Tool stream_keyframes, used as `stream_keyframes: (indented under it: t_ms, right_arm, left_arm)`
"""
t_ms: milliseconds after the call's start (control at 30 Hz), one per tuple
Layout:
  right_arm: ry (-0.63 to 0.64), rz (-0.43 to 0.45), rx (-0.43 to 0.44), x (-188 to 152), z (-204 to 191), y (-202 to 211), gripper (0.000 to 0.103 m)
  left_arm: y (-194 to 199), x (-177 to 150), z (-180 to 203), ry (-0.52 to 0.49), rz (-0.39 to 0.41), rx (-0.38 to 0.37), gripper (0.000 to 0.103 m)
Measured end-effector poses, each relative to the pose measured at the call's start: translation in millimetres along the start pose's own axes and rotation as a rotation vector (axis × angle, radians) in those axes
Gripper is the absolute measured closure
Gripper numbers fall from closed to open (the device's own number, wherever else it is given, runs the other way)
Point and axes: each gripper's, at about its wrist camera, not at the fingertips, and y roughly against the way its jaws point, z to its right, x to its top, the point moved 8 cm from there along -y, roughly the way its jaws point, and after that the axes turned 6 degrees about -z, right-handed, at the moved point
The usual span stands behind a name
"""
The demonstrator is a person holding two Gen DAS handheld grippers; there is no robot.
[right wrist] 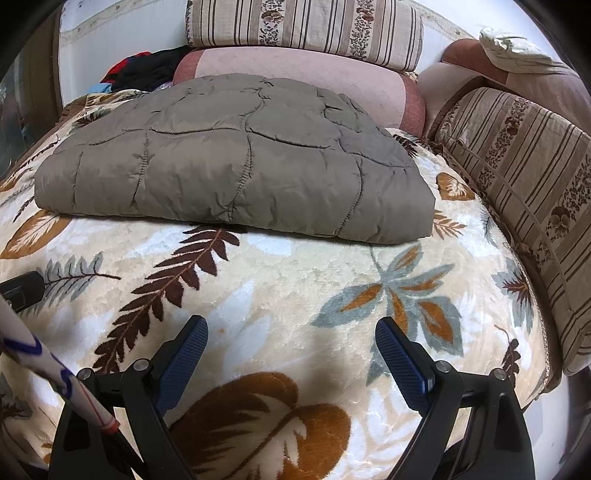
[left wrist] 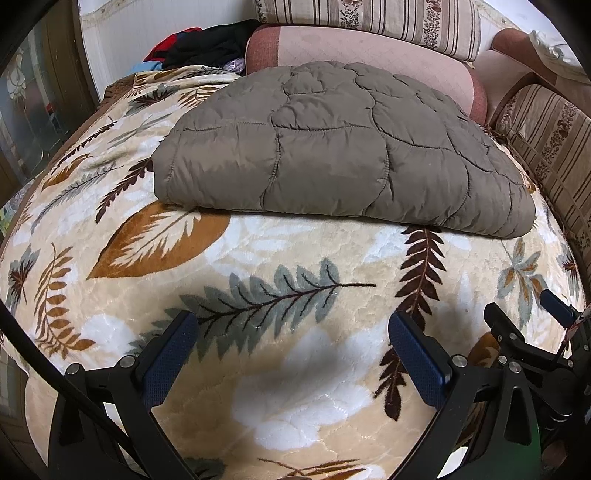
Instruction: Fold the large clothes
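A grey-brown quilted padded garment (left wrist: pixel 332 147) lies folded into a thick rectangle on a leaf-patterned blanket (left wrist: pixel 280 266); in the right wrist view the same folded garment (right wrist: pixel 236 158) fills the upper middle. My left gripper (left wrist: pixel 293 321) stands open over the blanket, well short of the garment's near edge, with nothing between its blue pads. My right gripper (right wrist: pixel 291 326) is open too, also empty and back from the garment. The right gripper's black frame (left wrist: pixel 517 343) shows at the lower right of the left wrist view.
Striped cushions (right wrist: pixel 524 177) line the right side, and a pink bolster (right wrist: pixel 295 81) with a striped pillow (right wrist: pixel 306 29) lies behind the garment. A heap of dark and red clothes (left wrist: pixel 207 44) sits at the back left. A white patterned rod (right wrist: pixel 55 373) crosses the lower left.
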Motion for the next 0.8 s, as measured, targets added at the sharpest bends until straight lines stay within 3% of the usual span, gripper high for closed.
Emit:
stream_keyframes:
  t_ms: [800]
  right_arm:
    - [-0.008,-0.004,-0.002,-0.3,1.1,-1.6,0.008]
  left_arm:
    - [-2.1,-0.8,-2.9,0.006,-0.005,0.003,0.001]
